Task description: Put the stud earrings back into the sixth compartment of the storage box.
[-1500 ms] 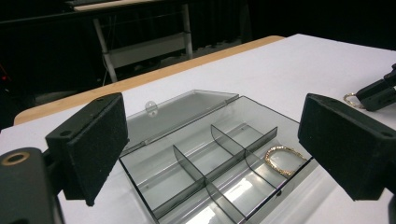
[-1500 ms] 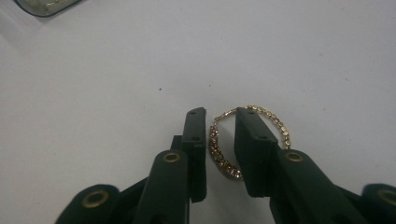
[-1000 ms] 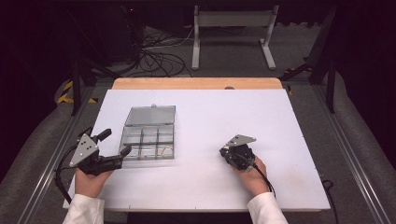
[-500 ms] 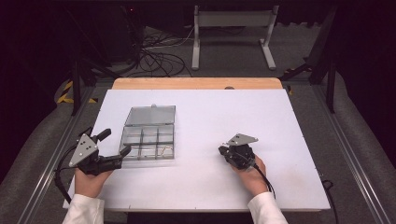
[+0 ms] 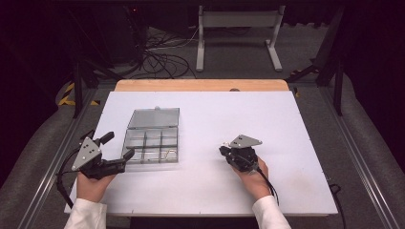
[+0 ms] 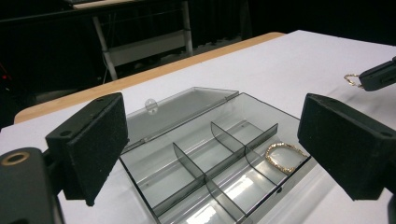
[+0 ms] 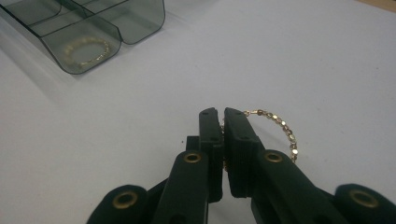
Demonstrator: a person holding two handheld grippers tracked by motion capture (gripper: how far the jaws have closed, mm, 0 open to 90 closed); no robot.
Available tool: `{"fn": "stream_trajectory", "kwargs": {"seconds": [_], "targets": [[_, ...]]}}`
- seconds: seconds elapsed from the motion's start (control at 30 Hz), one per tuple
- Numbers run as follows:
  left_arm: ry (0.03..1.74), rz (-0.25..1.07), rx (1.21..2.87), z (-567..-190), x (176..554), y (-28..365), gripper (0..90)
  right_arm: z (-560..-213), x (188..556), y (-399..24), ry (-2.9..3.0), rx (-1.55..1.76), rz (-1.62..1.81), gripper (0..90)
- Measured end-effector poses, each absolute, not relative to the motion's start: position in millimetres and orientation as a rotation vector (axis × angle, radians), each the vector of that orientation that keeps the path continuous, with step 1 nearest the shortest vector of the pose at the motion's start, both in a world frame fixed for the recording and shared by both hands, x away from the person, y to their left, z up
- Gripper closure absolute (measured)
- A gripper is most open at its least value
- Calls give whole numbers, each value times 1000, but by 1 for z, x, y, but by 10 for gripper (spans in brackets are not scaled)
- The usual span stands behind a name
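Here the right gripper [image 7: 223, 114] has its jaws pressed together on a gold beaded hoop [image 7: 280, 128], which arcs out toward 2 o'clock just above the white table [image 7: 140, 140]. The left gripper [image 6: 210, 140] stands wide apart, holding nothing, facing the open smoky compartment box [image 6: 219, 154]. A second gold hoop [image 6: 282, 156] lies in the box's corner compartment, at 4 o'clock in the left gripper view.

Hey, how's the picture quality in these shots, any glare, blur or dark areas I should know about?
High view: white table evenly bright, the floor behind nearly black. Left gripper view: ceiling light glares off the clear organizer box; the near jaws are soft. Right gripper view: the beaded gold ring is sharp, the box corner slightly soft.
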State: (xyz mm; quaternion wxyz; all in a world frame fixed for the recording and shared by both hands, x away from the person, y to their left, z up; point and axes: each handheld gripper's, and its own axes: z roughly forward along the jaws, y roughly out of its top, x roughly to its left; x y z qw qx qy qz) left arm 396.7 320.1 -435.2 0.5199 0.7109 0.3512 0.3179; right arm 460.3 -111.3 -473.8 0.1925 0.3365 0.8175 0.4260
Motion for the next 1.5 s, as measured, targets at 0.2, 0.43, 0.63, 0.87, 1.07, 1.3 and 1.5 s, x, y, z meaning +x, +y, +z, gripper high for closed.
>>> {"fn": "stream_trajectory", "kwargs": {"seconds": [0.2, 0.43, 0.63, 0.87, 1.07, 1.3, 1.5], "targets": [[843, 763, 1700, -435, 396, 321, 94, -472, 461, -102, 2300, 924, 1215, 871], [843, 750, 1697, -435, 397, 321, 93, -467, 460, -90, 2307, 887, 1226, 871], [843, 750, 1698, -435, 397, 321, 93, -465, 460, -80, 2311, 863, 1242, 871], [845, 749, 1697, -435, 397, 322, 93, -463, 460, -68, 2322, 832, 1252, 871], [847, 748, 1697, -435, 397, 322, 93, -461, 460, -58, 2326, 803, 1262, 871], [845, 747, 1693, -435, 397, 323, 93, -458, 460, -46, 2335, 769, 1270, 871], [844, 748, 1698, -435, 398, 322, 93, -455, 460, -34, 2343, 747, 1287, 871]]}}
